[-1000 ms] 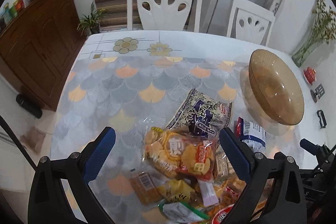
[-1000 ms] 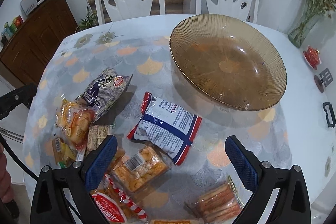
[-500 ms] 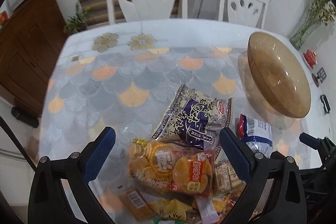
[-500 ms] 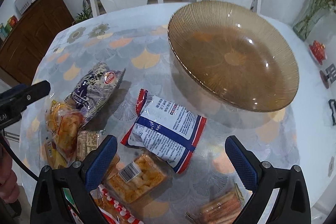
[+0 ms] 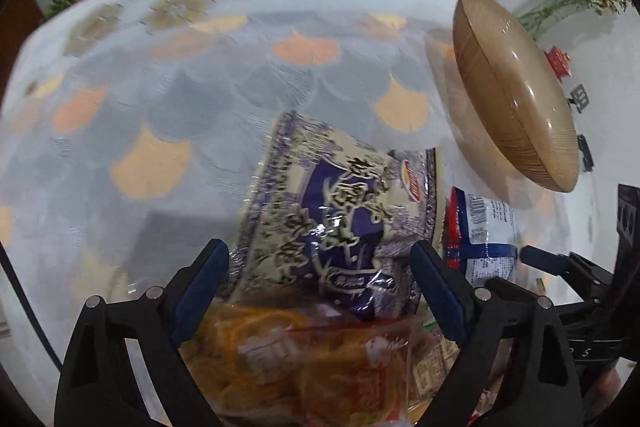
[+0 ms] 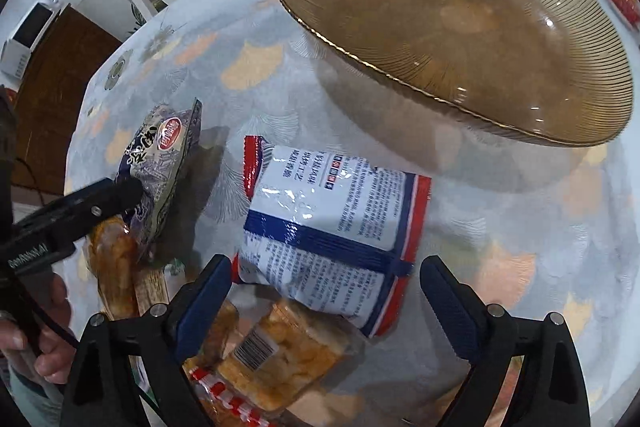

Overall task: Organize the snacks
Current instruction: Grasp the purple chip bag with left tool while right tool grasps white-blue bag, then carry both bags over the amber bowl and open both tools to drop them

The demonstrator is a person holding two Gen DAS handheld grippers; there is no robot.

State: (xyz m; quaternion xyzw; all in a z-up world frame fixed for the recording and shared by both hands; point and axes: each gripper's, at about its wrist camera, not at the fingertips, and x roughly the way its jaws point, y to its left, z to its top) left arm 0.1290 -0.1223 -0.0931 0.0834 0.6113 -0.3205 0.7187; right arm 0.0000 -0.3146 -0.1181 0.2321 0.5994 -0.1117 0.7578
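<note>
We straddle the purple packet [image 5: 332,219] with the left gripper [image 5: 320,283] and the white-and-blue packet [image 6: 332,223] with the right gripper [image 6: 326,291]; both jaws, wide, have just been narrowing, gripping nothing yet. Pinch mid-bag, then lift toward the far-right amber bowl [image 6: 460,27].

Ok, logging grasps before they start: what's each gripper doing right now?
Left gripper: open, jaws just closing around the purple snack bag, not gripping.
Right gripper: open, jaws just closing around the blue-and-white packet, holding nothing.
</note>
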